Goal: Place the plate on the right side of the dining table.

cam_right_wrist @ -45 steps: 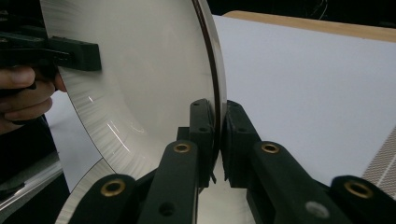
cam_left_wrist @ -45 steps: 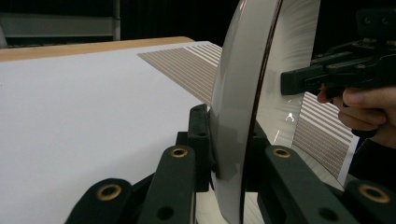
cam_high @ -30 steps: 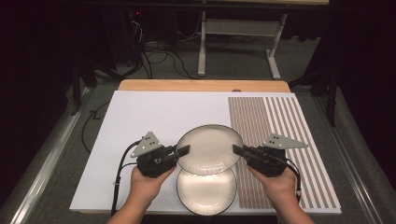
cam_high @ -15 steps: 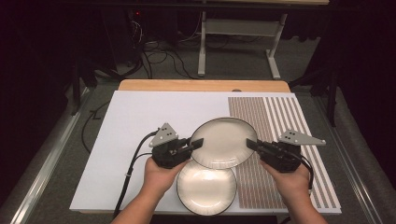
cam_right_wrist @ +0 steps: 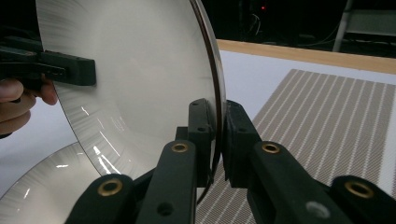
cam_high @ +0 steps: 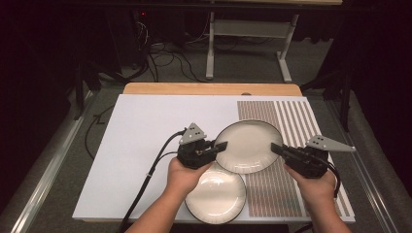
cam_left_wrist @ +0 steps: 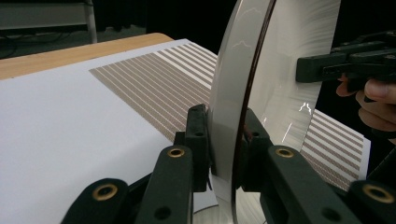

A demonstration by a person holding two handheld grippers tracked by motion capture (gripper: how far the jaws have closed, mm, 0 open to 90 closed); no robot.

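High view: my left gripper (cam_high: 221,145) and right gripper (cam_high: 277,148) have jaws pinched on the plate (cam_high: 248,146). Next I set it on the striped mat (cam_high: 291,187).

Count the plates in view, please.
2. A held plate is gripped at opposite rims by the left gripper and right gripper; a second plate lies on the table's near edge.

the right hand-held gripper (cam_right_wrist: 215,135) clamps the rim of a white plate with a dark edge (cam_right_wrist: 140,70), its jaws closed on either side. at far left, the left hand-held gripper (cam_right_wrist: 70,70) grips the plate's opposite rim. a second plate (cam_right_wrist: 42,196) lies below on the bench (cam_right_wrist: 261,70), beside a striped mat (cam_right_wrist: 327,121).
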